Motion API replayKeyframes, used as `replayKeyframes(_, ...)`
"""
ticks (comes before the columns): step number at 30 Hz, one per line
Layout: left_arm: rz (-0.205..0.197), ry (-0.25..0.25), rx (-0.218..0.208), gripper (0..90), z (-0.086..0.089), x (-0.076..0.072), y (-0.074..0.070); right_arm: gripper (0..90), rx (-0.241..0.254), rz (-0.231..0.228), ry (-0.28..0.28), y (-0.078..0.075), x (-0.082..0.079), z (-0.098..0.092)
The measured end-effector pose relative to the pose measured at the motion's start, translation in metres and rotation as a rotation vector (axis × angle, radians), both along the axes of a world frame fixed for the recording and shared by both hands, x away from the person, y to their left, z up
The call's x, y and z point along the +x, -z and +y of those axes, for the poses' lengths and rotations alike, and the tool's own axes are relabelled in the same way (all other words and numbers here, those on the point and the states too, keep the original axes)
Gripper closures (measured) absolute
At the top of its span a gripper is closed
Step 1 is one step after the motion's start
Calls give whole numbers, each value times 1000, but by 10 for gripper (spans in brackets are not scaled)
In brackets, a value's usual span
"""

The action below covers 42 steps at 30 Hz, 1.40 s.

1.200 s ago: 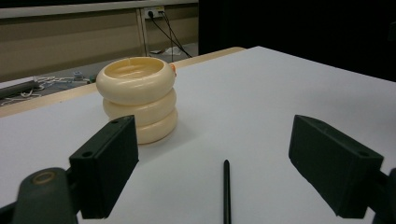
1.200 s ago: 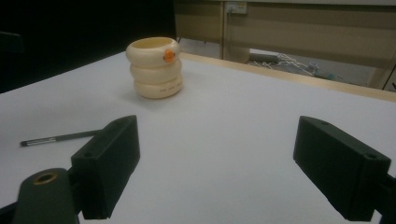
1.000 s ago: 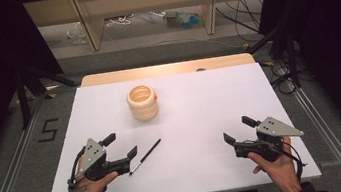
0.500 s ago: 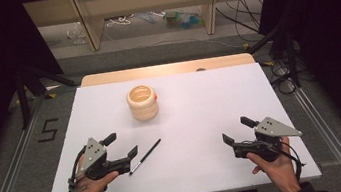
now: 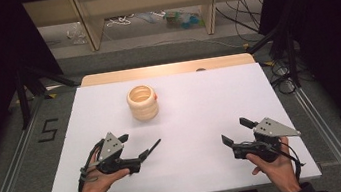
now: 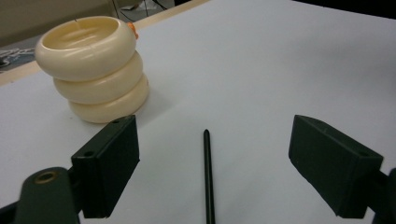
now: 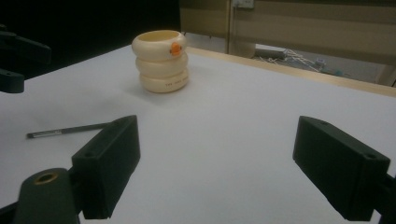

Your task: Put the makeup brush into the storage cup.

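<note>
A: Nearest the person, what has changed at the left gripper (image 5: 135,150)?

B: It has edged forward over the last second, so the black pen (image 6: 208,177) now lies between its jaws, which gape wide with nothing in them. The pen rests flat on the white table (image 5: 199,102), tip pointing away.

A: So the grasp is close?

B: Likely; the jaws only need to drop and close on the pen.

A: And the right gripper (image 5: 234,132)?

B: Barely moved, jaws spread wide, empty, well apart from the pen.

A: Farther off?

B: The cream ringed holder (image 5: 142,102) stands upright beyond the pen, probably its destination.
</note>
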<state>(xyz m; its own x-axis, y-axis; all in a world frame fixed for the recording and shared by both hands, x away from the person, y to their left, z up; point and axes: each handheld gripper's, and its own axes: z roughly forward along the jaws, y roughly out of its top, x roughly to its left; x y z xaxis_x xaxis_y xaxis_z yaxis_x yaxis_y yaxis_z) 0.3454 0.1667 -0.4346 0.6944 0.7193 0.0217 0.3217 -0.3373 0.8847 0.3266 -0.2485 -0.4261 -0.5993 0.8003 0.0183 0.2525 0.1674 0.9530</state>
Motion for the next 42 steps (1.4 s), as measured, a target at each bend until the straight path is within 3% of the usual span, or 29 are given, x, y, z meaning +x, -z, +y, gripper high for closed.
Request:
replayKeyframes(3, 36, 23, 71, 163, -4, 5, -2, 157, 7, -3, -2, 1, 1, 1)
replayKeyframes(6, 82, 43, 111, 173, -7, 10, -3, 157, -5, 11, -7, 0, 0, 0)
replayKeyframes(9, 101, 54, 160, 175, -10, 15, -4, 157, -7, 6, -9, 1, 0, 1)
replayKeyframes(10, 121, 55, 165, 175, -11, 16, -3, 157, -1, 47, -1, 0, -2, 2)
replayKeyframes(11, 131, 69, 202, 175, -11, 18, -4, 157, -2, 50, -6, 0, -2, 2)
replayKeyframes(13, 150, 68, 237, 173, -13, 21, -4, 157, 7, 39, -9, 1, -1, 3)
replayKeyframes(18, 195, 63, 267, 171, -23, 29, 0, 157, -12, 49, -24, 2, -1, 4)
replayKeyframes(20, 206, 80, 298, 175, -26, 33, 1, 157, -15, 45, -27, 2, -1, 5)
replayKeyframes(23, 273, 121, 363, 175, -28, 39, 1, 157, -16, 47, -32, 2, -2, 4)
replayKeyframes(28, 345, 117, 418, 186, -29, 49, 2, 156, -4, 44, -50, 3, -1, 6)
replayKeyframes(30, 363, 118, 451, 201, -31, 52, 3, 156, -2, 49, -56, 4, -1, 6)
replayKeyframes(33, 386, 112, 451, 217, -36, 55, 5, 156, -9, 44, -53, 3, -1, 5)
replayKeyframes(36, 418, 144, 512, 214, -39, 59, 4, 156, 0, 47, -58, 4, -1, 6)
replayKeyframes(38, 423, 132, 517, 222, -42, 60, 4, 156, -13, 12, -53, 4, 1, 6)
replayKeyframes(40, 434, 144, 546, 229, -41, 62, 4, 156, -12, 14, -54, 4, 1, 6)
replayKeyframes(42, 457, 134, 542, 226, -42, 62, 6, 156, -3, 42, -55, 4, 0, 6)
